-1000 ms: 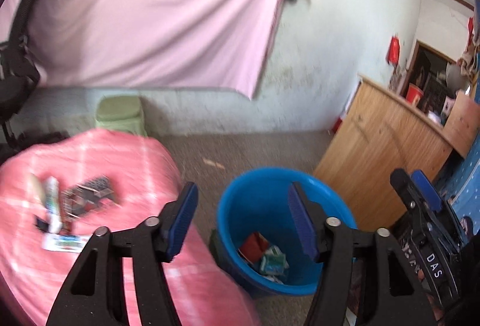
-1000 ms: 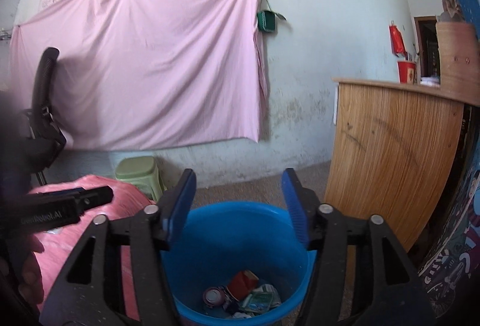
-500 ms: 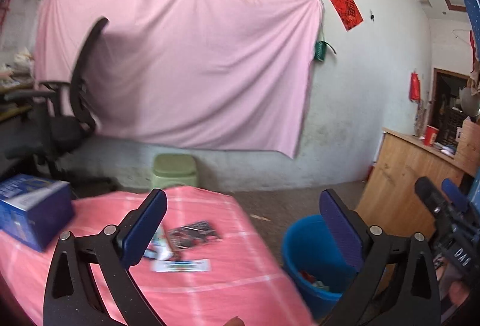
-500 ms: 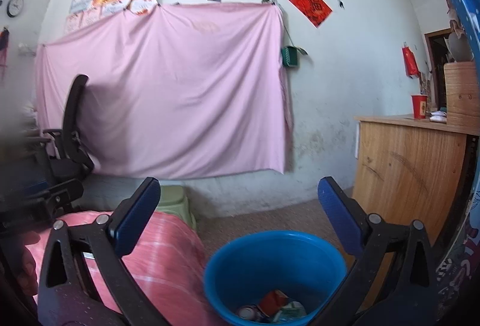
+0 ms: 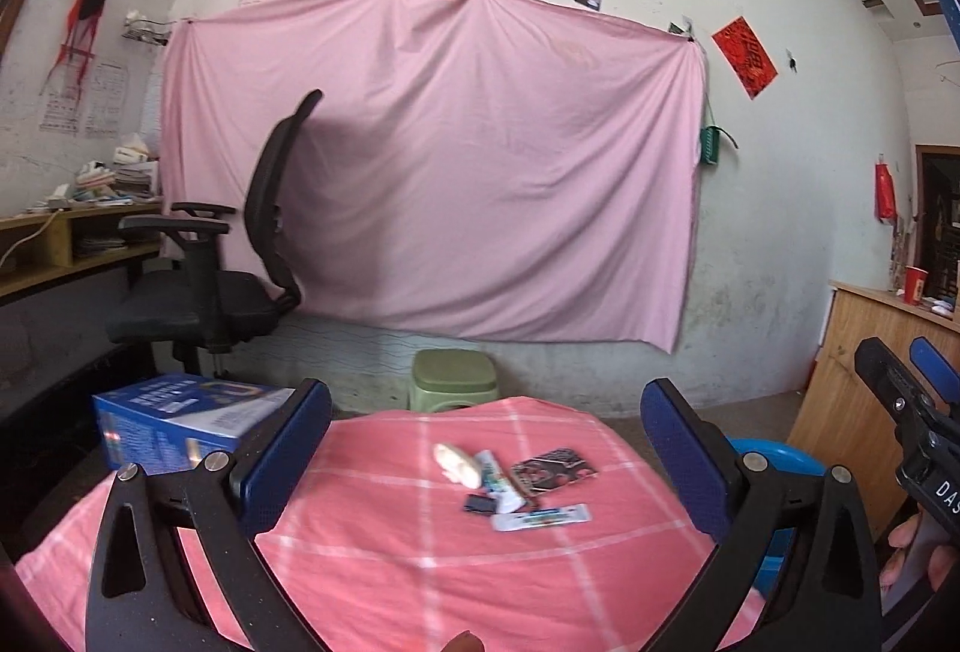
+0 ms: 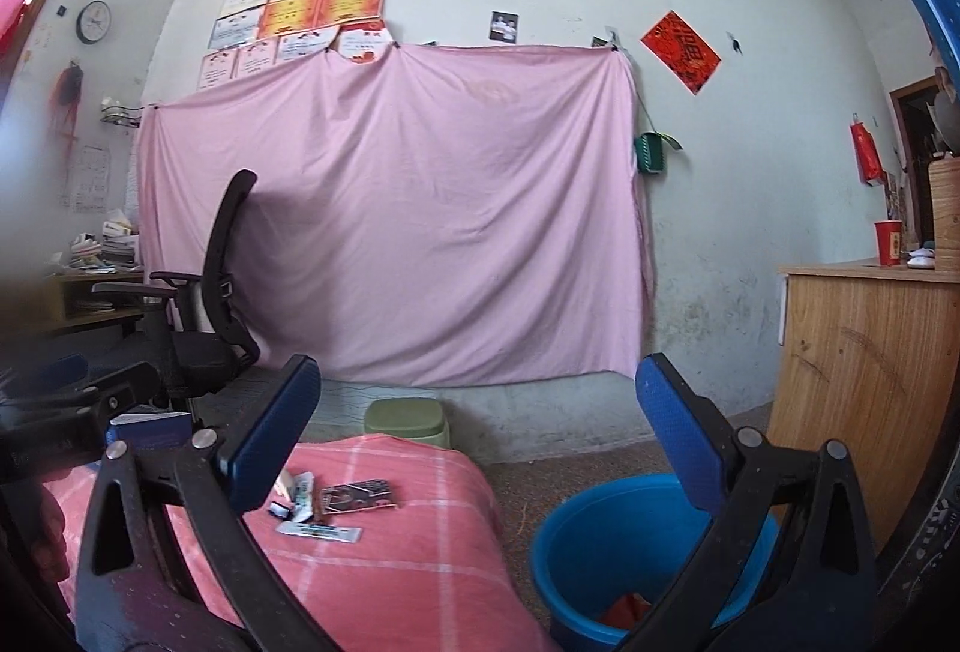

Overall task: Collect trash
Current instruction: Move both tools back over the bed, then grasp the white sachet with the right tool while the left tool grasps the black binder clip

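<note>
- Pink checked tablecloth (image 5: pixel 372 562) fills the foreground, big pink sheet (image 5: pixel 456 172) pinned on the wall behind.
- left gripper (image 5: pixel 489 448) points about level over the table, jaws spread wide with nothing between them; it opened up just now.
- right gripper (image 6: pixel 474 430) sits level too, wide and empty.
- Trash pile (image 5: pixel 516 484) lies mid-table, well clear of the edges.
- blue bin (image 6: pixel 606 550) stands on the floor just off the table's right edge, some scraps inside.
</note>
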`<move>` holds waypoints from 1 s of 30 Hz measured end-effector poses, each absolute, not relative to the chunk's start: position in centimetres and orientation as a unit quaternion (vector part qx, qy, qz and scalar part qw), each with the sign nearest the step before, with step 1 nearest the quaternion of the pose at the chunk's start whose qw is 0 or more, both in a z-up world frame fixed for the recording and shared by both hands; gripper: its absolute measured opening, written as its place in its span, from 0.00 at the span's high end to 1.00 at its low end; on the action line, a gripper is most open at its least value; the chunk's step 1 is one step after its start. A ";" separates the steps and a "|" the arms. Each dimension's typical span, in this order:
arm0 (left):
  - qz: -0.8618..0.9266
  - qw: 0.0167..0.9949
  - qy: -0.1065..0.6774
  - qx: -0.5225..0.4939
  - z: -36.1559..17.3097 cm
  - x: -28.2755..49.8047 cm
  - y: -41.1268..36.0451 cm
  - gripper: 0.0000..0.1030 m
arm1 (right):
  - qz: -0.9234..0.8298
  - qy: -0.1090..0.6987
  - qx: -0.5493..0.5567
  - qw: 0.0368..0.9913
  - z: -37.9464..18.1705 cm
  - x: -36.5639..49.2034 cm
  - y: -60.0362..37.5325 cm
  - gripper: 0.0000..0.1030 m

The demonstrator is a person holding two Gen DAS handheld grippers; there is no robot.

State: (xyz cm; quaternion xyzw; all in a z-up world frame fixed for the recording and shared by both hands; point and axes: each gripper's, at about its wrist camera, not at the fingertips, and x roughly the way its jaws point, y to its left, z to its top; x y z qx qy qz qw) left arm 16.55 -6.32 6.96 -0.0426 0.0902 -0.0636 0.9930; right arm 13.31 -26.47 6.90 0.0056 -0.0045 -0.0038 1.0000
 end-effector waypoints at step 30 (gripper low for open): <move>-0.027 0.980 0.191 -0.043 -0.7 23.8 -0.2 0.02 | 0.147 0.208 -0.075 0.964 -0.2 25.2 -19.4 0.00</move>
